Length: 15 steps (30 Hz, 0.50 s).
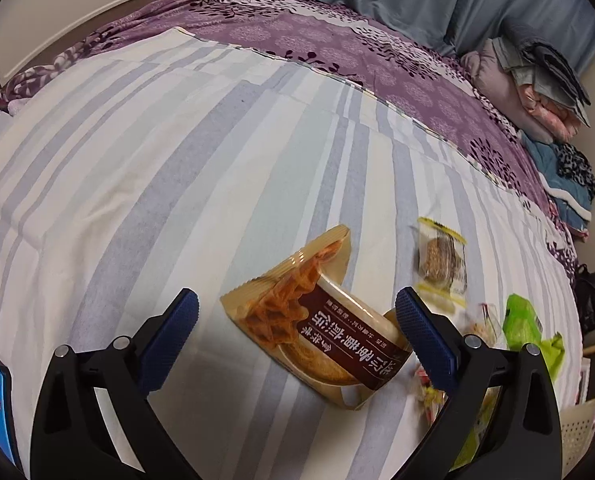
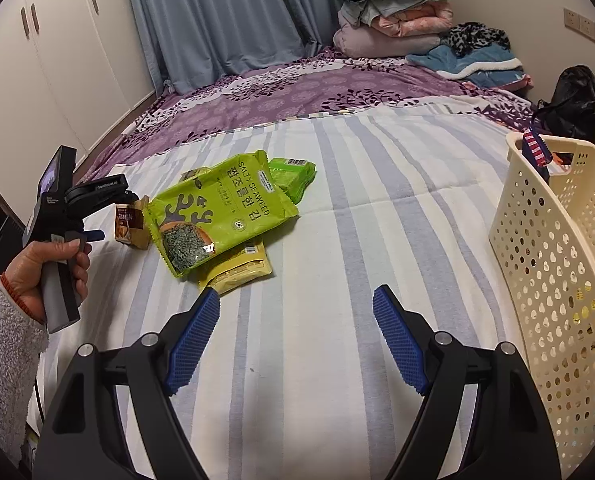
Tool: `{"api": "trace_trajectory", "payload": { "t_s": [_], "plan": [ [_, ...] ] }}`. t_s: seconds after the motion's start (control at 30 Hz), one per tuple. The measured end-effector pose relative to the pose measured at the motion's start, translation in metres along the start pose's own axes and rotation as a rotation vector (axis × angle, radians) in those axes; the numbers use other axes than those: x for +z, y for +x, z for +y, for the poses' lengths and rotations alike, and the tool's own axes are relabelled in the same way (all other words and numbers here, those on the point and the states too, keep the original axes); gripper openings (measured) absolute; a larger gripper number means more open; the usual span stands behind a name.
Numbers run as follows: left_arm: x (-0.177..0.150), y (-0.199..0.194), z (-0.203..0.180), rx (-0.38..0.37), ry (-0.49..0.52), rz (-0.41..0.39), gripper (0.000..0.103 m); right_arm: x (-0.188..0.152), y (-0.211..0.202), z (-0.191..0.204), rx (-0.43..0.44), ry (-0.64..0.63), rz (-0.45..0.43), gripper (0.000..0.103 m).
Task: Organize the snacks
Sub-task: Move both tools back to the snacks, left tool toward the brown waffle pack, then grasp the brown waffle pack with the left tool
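Left gripper (image 1: 297,312): jaws wide apart, pads clear of everything. Between them, on the striped bedsheet (image 1: 137,200), lies a tan-and-brown biscuit packet (image 1: 317,328), lying flat and skewed — its brown end sits close beside the right-hand pad; whether they touch cannot be told. Nothing is gripped.

Just beyond that packet, a small clear-wrapped biscuit (image 1: 441,260) with yellow ends rests on the sheet, apart from it. To the right, partly behind the finger, a bright green packet (image 1: 525,328) and some blurred small wrappers.

Right gripper (image 2: 297,304): jaws apart, empty, above bare striped sheet. Ahead and to the left is the snack pile — a green seaweed bag (image 2: 217,216) on top, a yellow packet (image 2: 241,270) sticking out beneath its near edge, a second green packet (image 2: 293,174) behind it. The tan packet (image 2: 131,220) sits at the pile's left edge, right under the other gripper's tip.

A hand (image 2: 53,268) in a fuzzy white sleeve holds that other gripper's handle at far left.

Cream perforated basket (image 2: 557,260) stands at the right edge, well apart from the pile, a striped item poking above its rim.
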State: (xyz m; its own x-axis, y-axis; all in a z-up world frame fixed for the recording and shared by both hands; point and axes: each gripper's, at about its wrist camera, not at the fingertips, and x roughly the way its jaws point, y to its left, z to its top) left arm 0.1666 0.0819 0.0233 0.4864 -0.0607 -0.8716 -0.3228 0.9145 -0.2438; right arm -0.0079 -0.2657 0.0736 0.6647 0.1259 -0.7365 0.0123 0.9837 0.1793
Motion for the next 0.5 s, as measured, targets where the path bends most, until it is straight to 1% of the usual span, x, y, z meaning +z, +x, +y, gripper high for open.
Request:
{"api": "trace_trajectory", "payload": {
  "t_s": [0.13, 0.23, 0.37, 0.5],
  "plan": [
    [-0.014, -0.012, 0.011, -0.028, 0.010, -0.002, 0.100, 0.000, 0.000, 0.000, 0.003, 0.000, 0.002, 0.079],
    [-0.020, -0.023, 0.022, -0.032, 0.015, -0.001, 0.100, 0.000, -0.001, 0.003, 0.008, -0.005, 0.001, 0.079],
    [-0.028, -0.036, 0.035, -0.010, 0.055, 0.010, 0.100, 0.000, -0.003, 0.008, 0.017, -0.016, -0.006, 0.079],
    [-0.042, -0.043, 0.050, 0.025, 0.067, 0.030, 0.100, -0.001, -0.005, 0.012, 0.026, -0.024, -0.006, 0.079]
  ]
}}
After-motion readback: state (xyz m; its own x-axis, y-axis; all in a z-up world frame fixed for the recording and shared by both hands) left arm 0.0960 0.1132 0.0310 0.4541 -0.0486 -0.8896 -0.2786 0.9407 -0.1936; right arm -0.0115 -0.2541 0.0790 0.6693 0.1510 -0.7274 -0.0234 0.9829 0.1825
